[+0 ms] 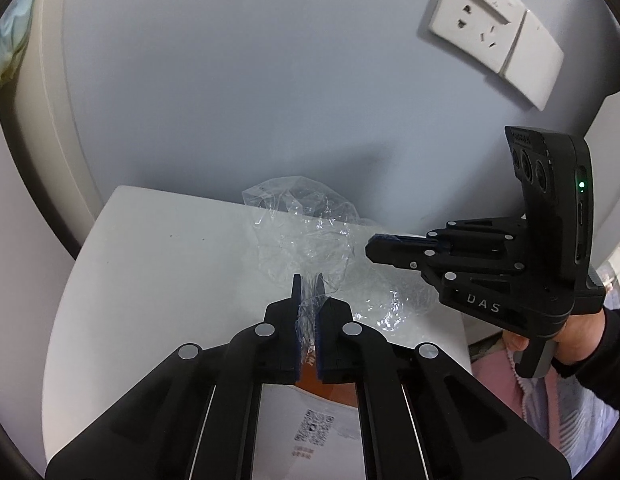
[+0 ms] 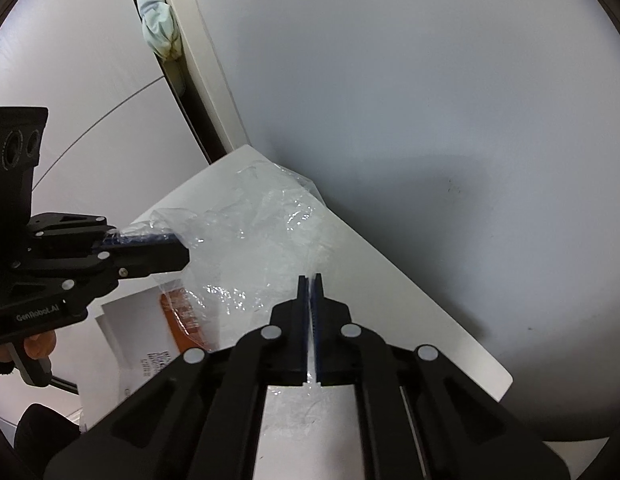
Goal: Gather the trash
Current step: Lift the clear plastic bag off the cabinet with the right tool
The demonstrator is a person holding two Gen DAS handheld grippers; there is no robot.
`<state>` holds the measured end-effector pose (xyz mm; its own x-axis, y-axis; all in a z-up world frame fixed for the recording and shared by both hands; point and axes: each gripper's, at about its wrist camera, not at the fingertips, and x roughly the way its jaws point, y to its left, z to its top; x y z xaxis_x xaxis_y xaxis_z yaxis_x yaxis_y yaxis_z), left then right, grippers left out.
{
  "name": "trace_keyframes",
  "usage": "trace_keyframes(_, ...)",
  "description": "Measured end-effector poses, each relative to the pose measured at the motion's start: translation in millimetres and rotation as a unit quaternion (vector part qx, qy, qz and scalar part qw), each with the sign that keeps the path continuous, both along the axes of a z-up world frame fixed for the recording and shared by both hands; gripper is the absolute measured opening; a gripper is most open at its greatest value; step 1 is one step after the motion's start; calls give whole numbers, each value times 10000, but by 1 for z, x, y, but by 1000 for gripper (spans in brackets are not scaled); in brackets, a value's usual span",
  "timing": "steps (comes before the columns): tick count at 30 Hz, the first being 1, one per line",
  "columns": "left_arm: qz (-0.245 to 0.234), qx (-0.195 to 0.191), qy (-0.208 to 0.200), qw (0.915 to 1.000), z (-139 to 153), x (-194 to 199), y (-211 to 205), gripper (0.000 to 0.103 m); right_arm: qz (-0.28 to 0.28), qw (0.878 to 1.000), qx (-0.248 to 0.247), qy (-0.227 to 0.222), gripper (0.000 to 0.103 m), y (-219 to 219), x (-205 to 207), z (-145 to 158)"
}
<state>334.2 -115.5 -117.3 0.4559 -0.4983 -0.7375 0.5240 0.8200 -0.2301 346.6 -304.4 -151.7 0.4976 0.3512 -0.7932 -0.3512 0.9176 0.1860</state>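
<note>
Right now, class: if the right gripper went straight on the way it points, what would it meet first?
Probably the clear plastic bag, whose film its closed jaws already pinch; it lies crumpled just ahead of the right gripper. Beyond it come the white table and the wall. Depth is uncertain.

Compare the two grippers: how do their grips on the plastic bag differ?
The left gripper clearly pinches a fold of the plastic bag; film shows between its pads. The right gripper looks shut at the bag's edge, with little film visible between its pads. Both are black with blue pads, and both are shut.
</note>
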Motion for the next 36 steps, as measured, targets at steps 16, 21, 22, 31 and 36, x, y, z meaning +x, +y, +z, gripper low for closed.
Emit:
trace_keyframes(16,3,-28,-219,9998,36,-39,-1,3,28,9996,139,-224,4,1,-55,53)
trace_keyframes(21,112,-47,-291,9995,47,-56,10,3,198,9988,200,-399,4,12,-79,74)
trace_keyframes(22,131,-47,-314,9994,51,-61,13,3,230,9986,212,-421,4,14,-83,77)
trace_keyframes(31,394,-54,-564,9976,89,-107,46,3,555,9966,228,-567,4,45,-114,98)
trace_keyframes(36,569,-79,-687,9960,107,-134,70,3,736,9949,290,-628,4,69,-127,105)
